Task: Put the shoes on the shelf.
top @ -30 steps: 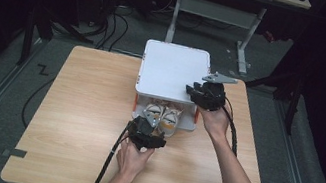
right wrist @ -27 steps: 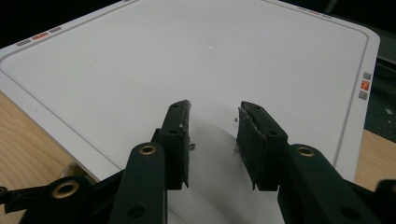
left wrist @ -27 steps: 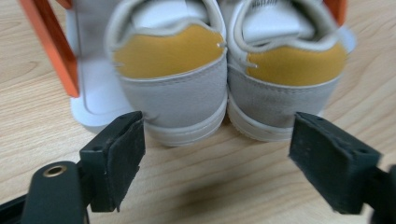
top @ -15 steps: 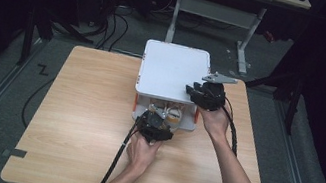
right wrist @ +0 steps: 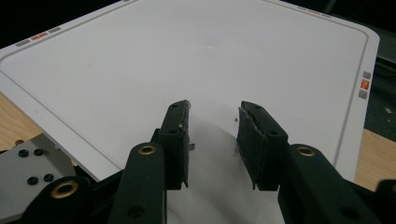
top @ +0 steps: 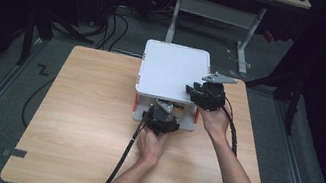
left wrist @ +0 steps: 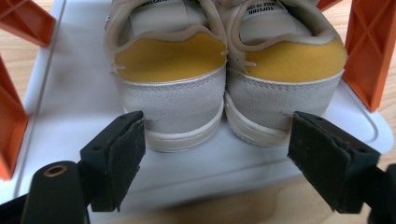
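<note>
A pair of grey shoes with yellow heel collars (left wrist: 170, 60) stands heels-first on the white lower tray (left wrist: 70, 93) of a small rack. The rack's white top panel (top: 170, 70) covers them from above. My left gripper (top: 160, 116) is at the rack's front opening. Its jaws (left wrist: 217, 128) are open wide, one on each outer side of the two heels, touching neither. My right gripper (top: 196, 93) sits over the front right corner of the top panel (right wrist: 187, 56). Its jaws (right wrist: 212, 116) are apart with nothing between them.
Orange corner posts (left wrist: 364, 46) flank the shoes and carry the top panel. The rack stands at the back middle of a wooden table (top: 87, 108). Cables trail from both grippers toward the near edge. Desk legs and cables lie on the floor beyond.
My left gripper has moved away from the person and right, up to the rack's front opening and the shoe heels. The right gripper has stayed on the top panel's corner.
</note>
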Available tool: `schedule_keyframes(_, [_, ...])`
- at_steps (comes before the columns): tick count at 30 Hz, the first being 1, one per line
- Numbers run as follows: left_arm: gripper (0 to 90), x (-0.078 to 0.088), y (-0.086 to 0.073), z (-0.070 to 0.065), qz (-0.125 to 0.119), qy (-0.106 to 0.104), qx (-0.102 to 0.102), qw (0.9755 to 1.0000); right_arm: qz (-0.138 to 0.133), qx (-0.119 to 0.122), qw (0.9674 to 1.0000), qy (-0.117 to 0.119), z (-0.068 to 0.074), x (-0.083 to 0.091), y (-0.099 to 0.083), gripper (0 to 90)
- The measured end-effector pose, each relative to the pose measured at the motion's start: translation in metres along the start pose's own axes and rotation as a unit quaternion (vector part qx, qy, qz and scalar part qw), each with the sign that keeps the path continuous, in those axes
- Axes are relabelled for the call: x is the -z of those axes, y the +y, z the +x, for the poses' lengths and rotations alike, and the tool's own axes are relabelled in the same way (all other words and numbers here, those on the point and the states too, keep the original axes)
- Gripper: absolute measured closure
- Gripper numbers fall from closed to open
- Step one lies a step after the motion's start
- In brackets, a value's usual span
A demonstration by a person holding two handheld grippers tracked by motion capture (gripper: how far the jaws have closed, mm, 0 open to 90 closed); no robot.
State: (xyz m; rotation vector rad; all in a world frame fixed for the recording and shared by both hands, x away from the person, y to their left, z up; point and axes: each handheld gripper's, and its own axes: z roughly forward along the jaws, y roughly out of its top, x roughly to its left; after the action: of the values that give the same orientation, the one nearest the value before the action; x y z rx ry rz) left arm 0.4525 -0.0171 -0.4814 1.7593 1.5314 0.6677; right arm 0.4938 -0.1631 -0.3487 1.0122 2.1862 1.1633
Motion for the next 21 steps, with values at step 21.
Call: schedule_keyframes(21, [25.8,0.051,-0.005,0.046,-0.018,-0.060,-0.037,0.9974,0.000,-0.017,0.9998,0.008,-0.002,0.004,0.000,51.7])
